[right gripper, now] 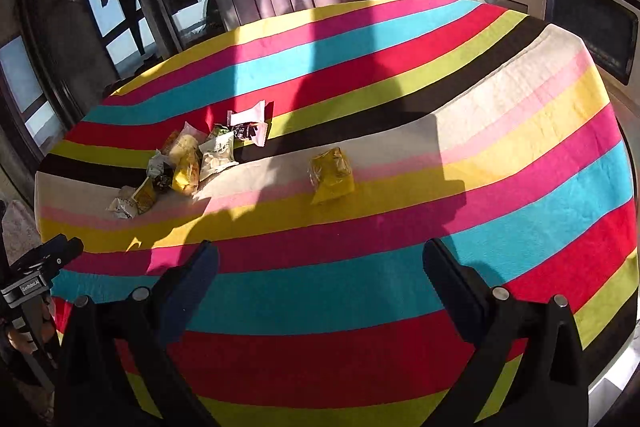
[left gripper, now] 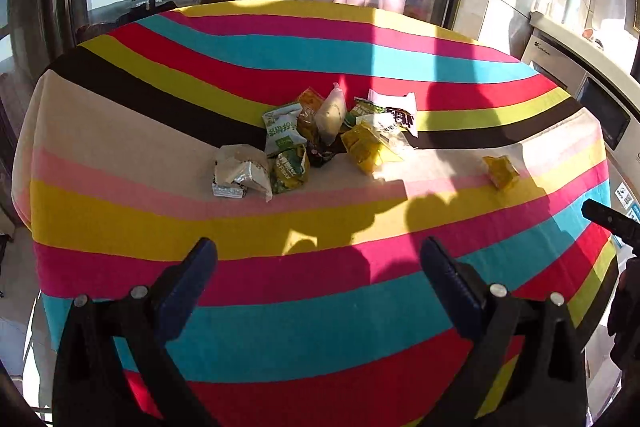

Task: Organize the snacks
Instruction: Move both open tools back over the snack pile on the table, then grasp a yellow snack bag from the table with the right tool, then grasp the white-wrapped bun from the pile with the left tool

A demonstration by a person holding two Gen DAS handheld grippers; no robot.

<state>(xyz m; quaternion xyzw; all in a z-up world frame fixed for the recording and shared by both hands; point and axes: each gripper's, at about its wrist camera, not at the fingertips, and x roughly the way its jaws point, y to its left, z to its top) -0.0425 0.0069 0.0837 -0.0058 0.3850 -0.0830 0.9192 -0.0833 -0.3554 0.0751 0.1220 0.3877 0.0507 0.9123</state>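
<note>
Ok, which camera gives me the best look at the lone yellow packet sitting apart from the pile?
The right wrist view: the lone yellow packet lies near centre, larger, its crinkled wrapper clear. In the left wrist view the same packet is smaller, off toward the right edge, with little detail.

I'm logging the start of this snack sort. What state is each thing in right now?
Left gripper: open, empty, above the striped cloth.
Right gripper: open, empty, above the cloth.
Snack pile: heaped together, packets overlapping, unsorted.
Lone yellow packet: lying apart from the pile, sealed as far as I can tell.
White packet: at the pile's far edge.
Striped tablecloth: spread flat.
</note>
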